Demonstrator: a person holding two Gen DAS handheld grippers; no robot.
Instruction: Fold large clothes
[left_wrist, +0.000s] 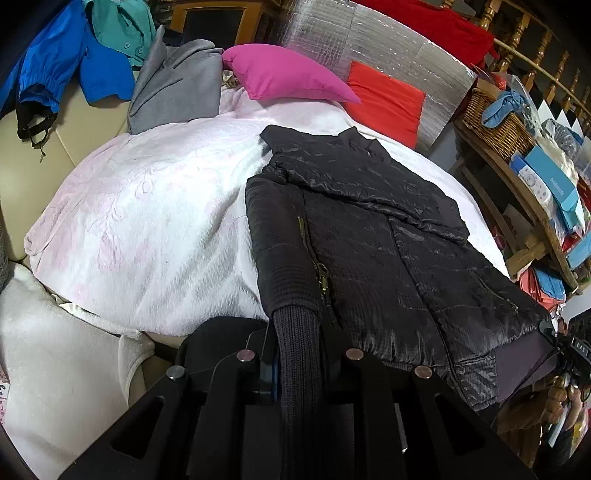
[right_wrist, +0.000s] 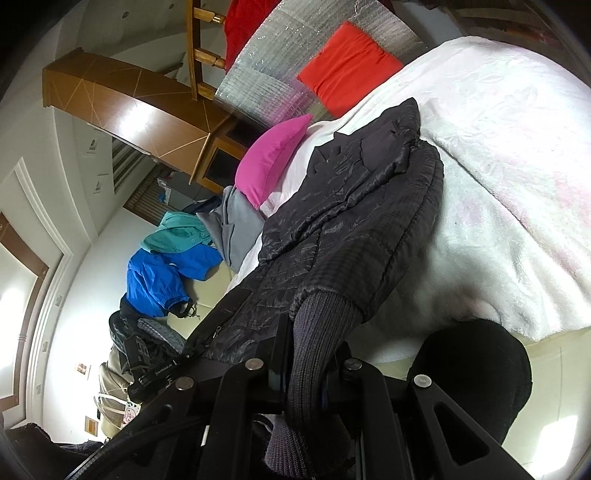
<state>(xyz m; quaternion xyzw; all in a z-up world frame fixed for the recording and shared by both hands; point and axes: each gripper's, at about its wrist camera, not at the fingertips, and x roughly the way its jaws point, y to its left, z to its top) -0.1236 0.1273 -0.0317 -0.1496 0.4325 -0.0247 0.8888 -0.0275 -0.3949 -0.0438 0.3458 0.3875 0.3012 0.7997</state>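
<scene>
A black quilted jacket (left_wrist: 388, 236) lies flat on a white-pink blanket (left_wrist: 147, 221), sleeves folded across its chest. My left gripper (left_wrist: 301, 350) is shut on the jacket's ribbed knit hem (left_wrist: 295, 354) at its near left corner. In the right wrist view the jacket (right_wrist: 351, 221) runs away from me over the blanket (right_wrist: 498, 166). My right gripper (right_wrist: 306, 373) is shut on the ribbed hem (right_wrist: 314, 347) at the other near corner. The right gripper also shows in the left wrist view (left_wrist: 569, 350) at the far right edge.
A pink pillow (left_wrist: 284, 74), a red cushion (left_wrist: 388, 103) and a silver foil panel (left_wrist: 388, 44) stand at the head end. Grey (left_wrist: 173, 88), teal and blue garments (left_wrist: 66, 62) lie at the left. A cluttered wooden shelf with a basket (left_wrist: 495, 118) stands right.
</scene>
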